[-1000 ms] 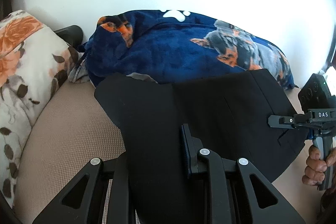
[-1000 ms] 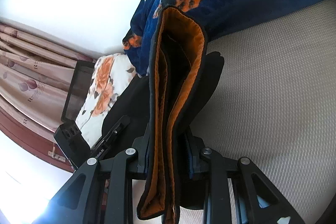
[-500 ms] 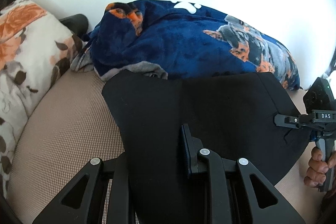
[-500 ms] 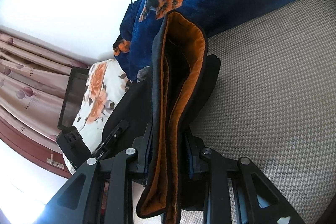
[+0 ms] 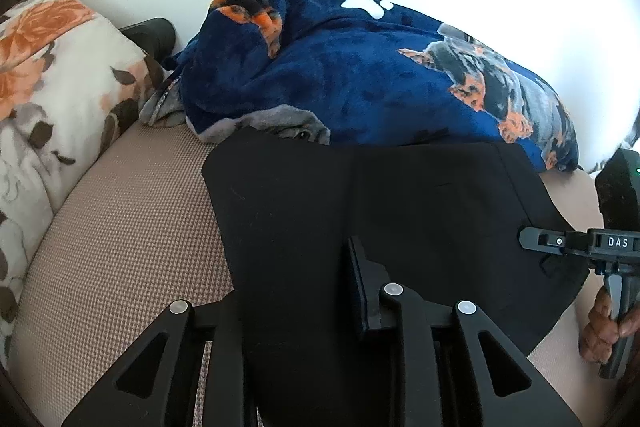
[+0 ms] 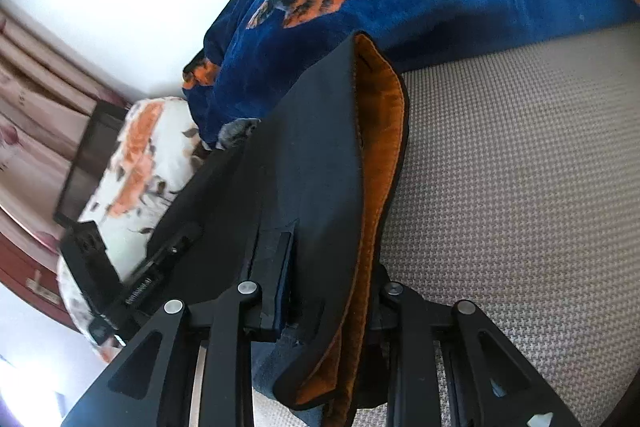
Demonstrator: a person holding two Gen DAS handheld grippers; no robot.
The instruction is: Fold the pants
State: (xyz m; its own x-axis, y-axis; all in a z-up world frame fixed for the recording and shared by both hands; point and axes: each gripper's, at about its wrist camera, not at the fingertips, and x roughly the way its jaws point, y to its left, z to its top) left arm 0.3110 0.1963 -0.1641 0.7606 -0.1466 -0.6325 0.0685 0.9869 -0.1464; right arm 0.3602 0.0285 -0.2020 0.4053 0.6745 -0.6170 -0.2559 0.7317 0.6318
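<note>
Left gripper (image 5: 296, 291) is reaching forward low over the beige bed (image 5: 120, 227), jaws clamped on the black pants (image 5: 400, 211). Right gripper (image 6: 328, 267) is tilting, likewise pinching the orange-lined waistband edge (its hand is showing at the handle). Since half a second ago, the cloth is lying flatter, nearer the blue blanket (image 5: 360, 75).

**Cloth Everywhere, Hard Plastic in the Hands**

The pants (image 5: 400, 211) are matt black woven cloth, lined in soft orange fabric (image 6: 380, 155). The bed cover (image 5: 120, 235) is coarse beige houndstooth weave. The blanket (image 5: 360, 79) is plush navy fleece; the pillow (image 5: 60, 75) smooth floral cotton. Both grippers (image 5: 296, 311) (image 6: 328, 291) are matt black plastic with shiny metal rivets.
</note>
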